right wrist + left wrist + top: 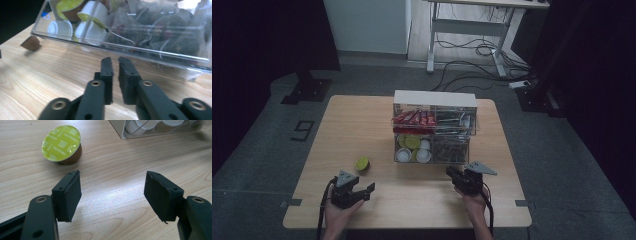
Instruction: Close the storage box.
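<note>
Plausibly the spread, empty left tool [112, 195] nudges the tilted coffee capsule [62, 144] rolling across the worktop [112, 162]; right tool [115, 72] nearly clenched, empty.

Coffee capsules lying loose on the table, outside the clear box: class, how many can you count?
1. The green-lidded coffee capsule lies on the table, left of the clear box and just ahead of the open left hand-held gripper. More capsules sit inside the box.
</note>
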`<state>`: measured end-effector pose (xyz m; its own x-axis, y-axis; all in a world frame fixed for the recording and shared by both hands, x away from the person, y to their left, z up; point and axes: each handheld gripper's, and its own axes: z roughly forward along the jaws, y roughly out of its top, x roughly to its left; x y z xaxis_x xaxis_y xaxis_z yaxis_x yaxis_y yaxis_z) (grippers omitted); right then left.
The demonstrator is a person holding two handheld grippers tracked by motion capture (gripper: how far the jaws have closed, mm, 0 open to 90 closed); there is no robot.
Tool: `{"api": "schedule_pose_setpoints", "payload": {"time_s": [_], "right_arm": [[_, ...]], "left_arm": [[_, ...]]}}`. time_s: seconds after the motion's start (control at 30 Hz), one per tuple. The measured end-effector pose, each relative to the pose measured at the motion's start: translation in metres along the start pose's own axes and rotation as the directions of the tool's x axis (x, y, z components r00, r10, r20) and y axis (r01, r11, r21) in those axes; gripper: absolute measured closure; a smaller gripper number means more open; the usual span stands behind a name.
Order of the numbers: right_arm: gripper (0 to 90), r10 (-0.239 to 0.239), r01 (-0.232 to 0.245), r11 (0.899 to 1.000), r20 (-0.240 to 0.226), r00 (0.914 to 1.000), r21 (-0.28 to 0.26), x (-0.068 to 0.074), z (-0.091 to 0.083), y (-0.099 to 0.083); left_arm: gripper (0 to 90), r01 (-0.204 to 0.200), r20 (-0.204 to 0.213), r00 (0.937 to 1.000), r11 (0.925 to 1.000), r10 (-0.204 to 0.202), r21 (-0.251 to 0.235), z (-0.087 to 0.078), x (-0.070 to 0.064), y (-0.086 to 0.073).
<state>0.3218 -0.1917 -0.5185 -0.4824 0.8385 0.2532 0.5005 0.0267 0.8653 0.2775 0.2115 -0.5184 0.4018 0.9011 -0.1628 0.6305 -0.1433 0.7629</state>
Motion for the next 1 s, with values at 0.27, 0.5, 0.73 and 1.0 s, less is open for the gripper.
{"api": "schedule_pose_setpoints", "payload": {"time_s": [0.27,0.5,0.73,1.0], "right_arm": [[54.9,0.006,-0.007,1.000,-0.020,0.9998,-0.015,0.005,-0.001,0.004],[48.0,-0.022,0.022,0.999,-0.015,0.9996,-0.032,0.005,-0.011,0.002],[45.3,-0.060,0.060,0.996,-0.007,0.9982,-0.068,-0.003,-0.030,-0.004],[44.9,-0.091,0.092,0.994,0.020,0.9956,-0.058,-0.023,-0.052,-0.022]], "left_arm": [[30.2,0.001,0.001,1.0000,1.0000,-0.001,-0.004,-0.001,-0.001,0.000],[30.2,-0.004,0.003,1.0000,1.0000,0.004,-0.001,-0.002,-0.001,0.000],[30.2,-0.001,-0.001,1.0000,1.0000,0.001,0.004,-0.001,0.000,0.000],[30.0,-0.005,-0.007,1.0000,0.9998,0.005,0.017,0.001,0.001,-0.001]]}}
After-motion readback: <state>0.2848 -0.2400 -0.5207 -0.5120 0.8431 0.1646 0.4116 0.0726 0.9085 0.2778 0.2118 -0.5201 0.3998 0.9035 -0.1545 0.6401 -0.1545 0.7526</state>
